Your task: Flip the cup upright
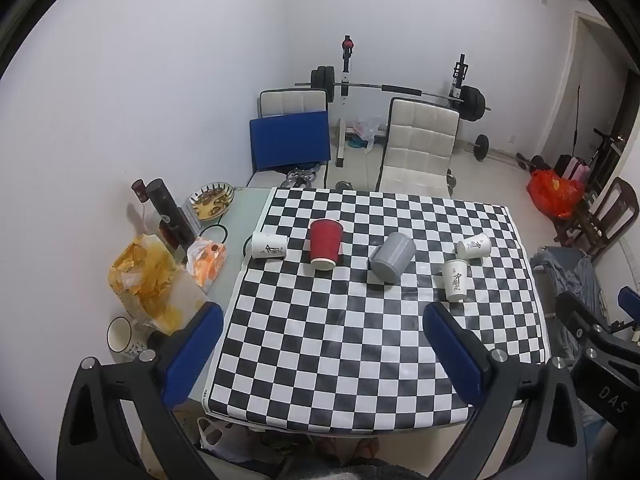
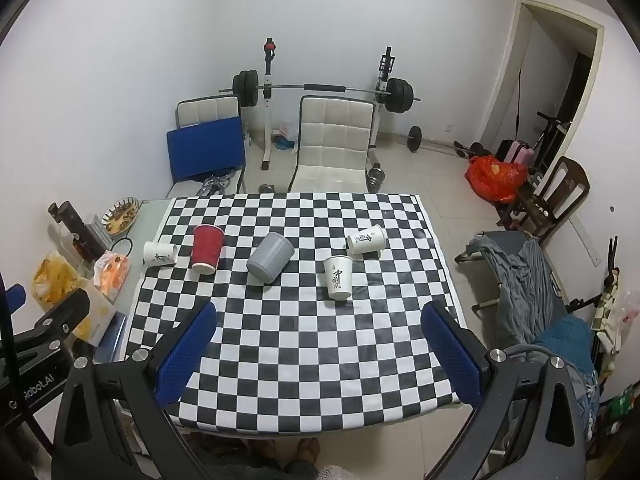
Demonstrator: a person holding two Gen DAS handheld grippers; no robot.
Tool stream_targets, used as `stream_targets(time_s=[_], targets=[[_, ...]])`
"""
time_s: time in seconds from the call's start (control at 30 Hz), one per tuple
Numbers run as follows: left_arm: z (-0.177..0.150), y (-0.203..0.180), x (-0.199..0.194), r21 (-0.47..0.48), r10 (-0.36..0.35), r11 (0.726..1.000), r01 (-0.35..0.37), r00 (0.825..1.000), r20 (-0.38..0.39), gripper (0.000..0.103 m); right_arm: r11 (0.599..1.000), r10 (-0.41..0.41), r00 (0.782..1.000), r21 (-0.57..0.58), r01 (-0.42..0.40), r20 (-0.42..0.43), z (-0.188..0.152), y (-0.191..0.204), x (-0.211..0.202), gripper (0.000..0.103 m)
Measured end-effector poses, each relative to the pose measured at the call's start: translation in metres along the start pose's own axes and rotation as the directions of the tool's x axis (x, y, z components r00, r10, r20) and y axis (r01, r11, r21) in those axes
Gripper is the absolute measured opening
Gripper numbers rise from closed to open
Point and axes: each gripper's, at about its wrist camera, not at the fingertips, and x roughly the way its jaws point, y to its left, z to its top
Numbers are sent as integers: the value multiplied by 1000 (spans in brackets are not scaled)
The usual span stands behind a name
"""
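Note:
On the checkered cloth (image 1: 320, 340) (image 2: 304, 340) stand or lie several cups. A red cup (image 1: 325, 243) (image 2: 207, 248) and a grey cup (image 1: 391, 256) (image 2: 270, 256) stand upside down. One white paper cup (image 1: 455, 279) (image 2: 338, 277) stands upright. Two other white cups lie on their sides, one at left (image 1: 269, 245) (image 2: 160, 254) and one at right (image 1: 474, 245) (image 2: 367, 239). My left gripper (image 1: 322, 350) and right gripper (image 2: 320, 350) are both open and empty, hovering above the cloth's near edge, well short of the cups.
Left of the cloth are snack bags (image 1: 142, 276), a dark bottle (image 1: 168, 210), a food bowl (image 1: 212, 200) and a mug (image 1: 122, 334). Two chairs (image 1: 418, 146) and a barbell rack (image 1: 400, 90) stand behind the table. A chair with grey cloth (image 2: 524, 276) stands right.

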Motion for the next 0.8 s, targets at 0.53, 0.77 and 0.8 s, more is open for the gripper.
stream_targets(time_s=[0.53,0.77,0.8], targets=[[0,0,1,0,0,1000,0,1000,-4,102,1000,-2,1000,-1,2,-8,1,-3,1,103],[0,0,1,-1,0,1000,0,1000,-2,102,1000,-6,1000,-6,6,-5,0,0,2,103],[0,0,1,1,2,1000,-2,1000,-2,102,1000,-7,1000,-4,7,-3,0,0,2,103]])
